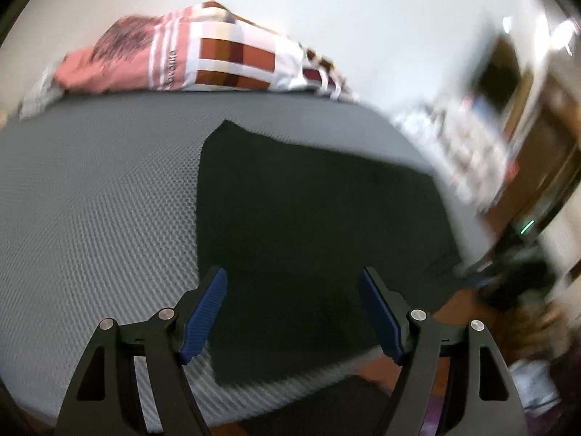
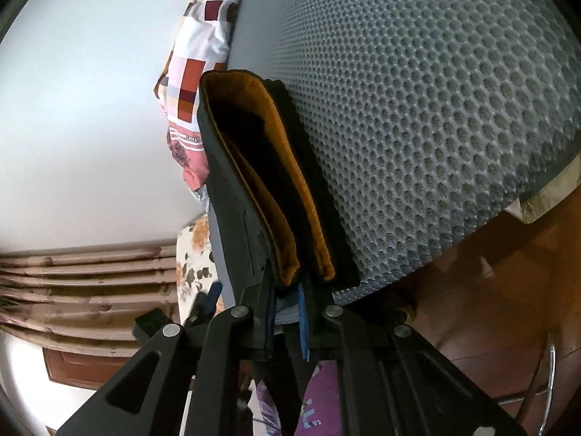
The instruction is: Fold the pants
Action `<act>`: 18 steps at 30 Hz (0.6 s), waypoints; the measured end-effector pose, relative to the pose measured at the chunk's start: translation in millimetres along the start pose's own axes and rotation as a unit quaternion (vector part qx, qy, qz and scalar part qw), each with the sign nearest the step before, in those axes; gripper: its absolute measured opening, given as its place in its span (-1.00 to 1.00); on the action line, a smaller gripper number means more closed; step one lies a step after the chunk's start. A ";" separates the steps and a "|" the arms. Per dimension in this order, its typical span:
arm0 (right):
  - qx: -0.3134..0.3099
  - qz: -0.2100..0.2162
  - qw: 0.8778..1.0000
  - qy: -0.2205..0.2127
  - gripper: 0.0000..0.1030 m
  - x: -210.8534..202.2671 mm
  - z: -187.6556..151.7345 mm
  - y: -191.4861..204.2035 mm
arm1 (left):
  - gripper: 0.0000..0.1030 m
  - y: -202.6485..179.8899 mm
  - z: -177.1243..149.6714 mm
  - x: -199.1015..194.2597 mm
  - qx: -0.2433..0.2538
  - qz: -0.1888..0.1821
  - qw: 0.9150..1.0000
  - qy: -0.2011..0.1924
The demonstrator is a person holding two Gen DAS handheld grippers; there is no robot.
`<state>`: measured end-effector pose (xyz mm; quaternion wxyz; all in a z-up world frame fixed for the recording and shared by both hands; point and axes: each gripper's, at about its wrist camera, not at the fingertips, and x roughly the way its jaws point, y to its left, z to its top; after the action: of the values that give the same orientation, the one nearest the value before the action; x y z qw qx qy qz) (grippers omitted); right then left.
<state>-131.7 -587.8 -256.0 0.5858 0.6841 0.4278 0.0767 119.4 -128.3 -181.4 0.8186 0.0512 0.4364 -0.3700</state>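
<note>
Dark pants (image 1: 308,218) lie flat on the grey honeycomb mattress (image 1: 90,200). My left gripper (image 1: 292,272) hovers over their near edge, jaws wide open, and nothing sits between the blue pads (image 1: 207,312). In the right wrist view, my right gripper (image 2: 288,290) is shut on the edge of the pants (image 2: 232,189). The pinched layers are lifted and spread apart, showing an orange lining (image 2: 283,167). The blue pads are mostly hidden by the cloth.
A folded patchwork blanket in pink, white and maroon (image 1: 218,58) lies along the mattress's far side by the white wall, also seen as the blanket (image 2: 203,36). The mattress corner (image 2: 526,203) ends over the wooden floor (image 2: 490,290). A striped curtain (image 2: 72,290) hangs at left.
</note>
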 end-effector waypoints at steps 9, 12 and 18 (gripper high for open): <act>-0.143 -0.093 0.984 -0.051 0.11 -43.1 15.1 57.2 | 0.46 -4.6 -10.4 21.5 0.032 0.012 0.999 0.022; -0.150 -0.088 0.984 -0.048 0.13 -39.8 32.1 65.8 | 0.46 -6.9 -11.2 23.1 0.042 0.015 0.999 0.024; -0.149 -0.123 0.981 -0.012 0.13 12.2 53.7 58.7 | 0.46 -3.0 -8.4 14.0 0.038 0.008 0.999 0.011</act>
<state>-62.5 -616.0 -226.2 0.6912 0.5318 0.4858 0.0591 116.6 -134.9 -196.4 0.8139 0.0899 0.4308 -0.3793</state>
